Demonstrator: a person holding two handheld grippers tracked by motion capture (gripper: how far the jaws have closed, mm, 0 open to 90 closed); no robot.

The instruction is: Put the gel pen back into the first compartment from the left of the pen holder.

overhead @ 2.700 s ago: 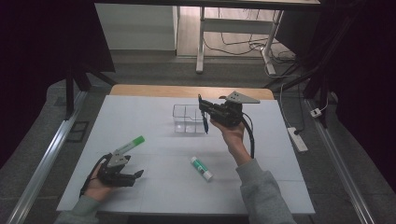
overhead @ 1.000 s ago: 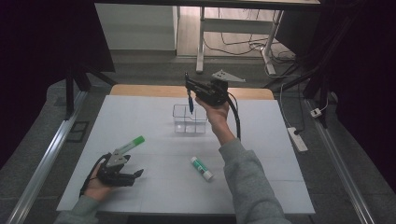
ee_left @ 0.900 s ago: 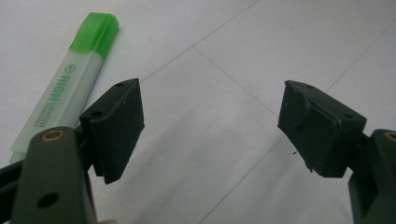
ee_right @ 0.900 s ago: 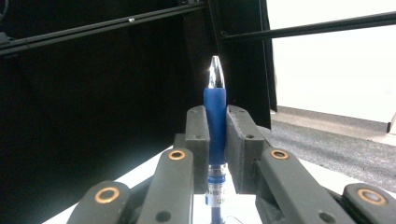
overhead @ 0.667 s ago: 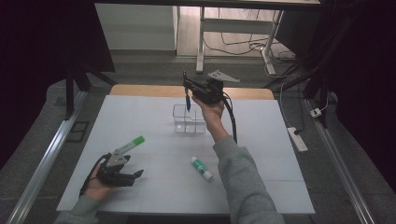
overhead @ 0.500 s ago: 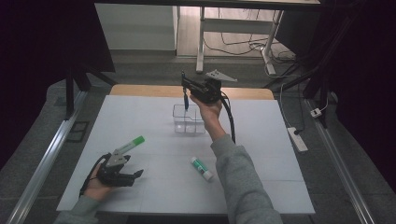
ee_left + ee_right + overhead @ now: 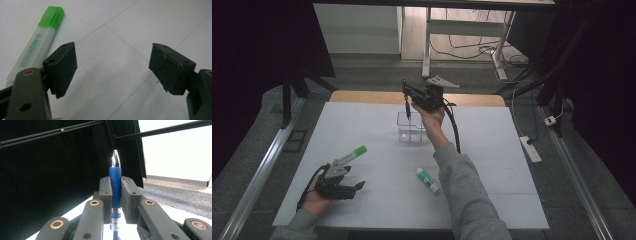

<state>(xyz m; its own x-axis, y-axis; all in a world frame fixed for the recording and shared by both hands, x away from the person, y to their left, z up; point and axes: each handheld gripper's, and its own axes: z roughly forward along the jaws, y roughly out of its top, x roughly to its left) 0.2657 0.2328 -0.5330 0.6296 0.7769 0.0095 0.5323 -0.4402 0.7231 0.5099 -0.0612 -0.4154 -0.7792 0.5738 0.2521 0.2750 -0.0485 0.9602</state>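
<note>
My right gripper (image 7: pixel 408 93) is raised over the far middle of the white table, shut on a blue pen (image 7: pixel 408 110) that hangs upright. The pen's lower end is at the rim of a clear divided container (image 7: pixel 412 131); I cannot tell if it is inside. In the right gripper view the pen (image 7: pixel 115 182) stands clamped between the pads of that gripper (image 7: pixel 115 181). My left gripper (image 7: pixel 357 186) rests open on the table at the near left. A green highlighter (image 7: pixel 349 156) lies just beyond it, beside the left jaw of that gripper (image 7: pixel 112 67), highlighter (image 7: pixel 37 42) untouched.
A white glue stick with a green band (image 7: pixel 428 180) lies on the table (image 7: pixel 512 165) near the right forearm. A power strip (image 7: pixel 531 148) sits on the floor off the table's right edge, and a metal rail (image 7: pixel 257 175) runs along the left.
The right gripper has carried the pen left and down from beside the container to over its far left corner. The left gripper has stayed put.
</note>
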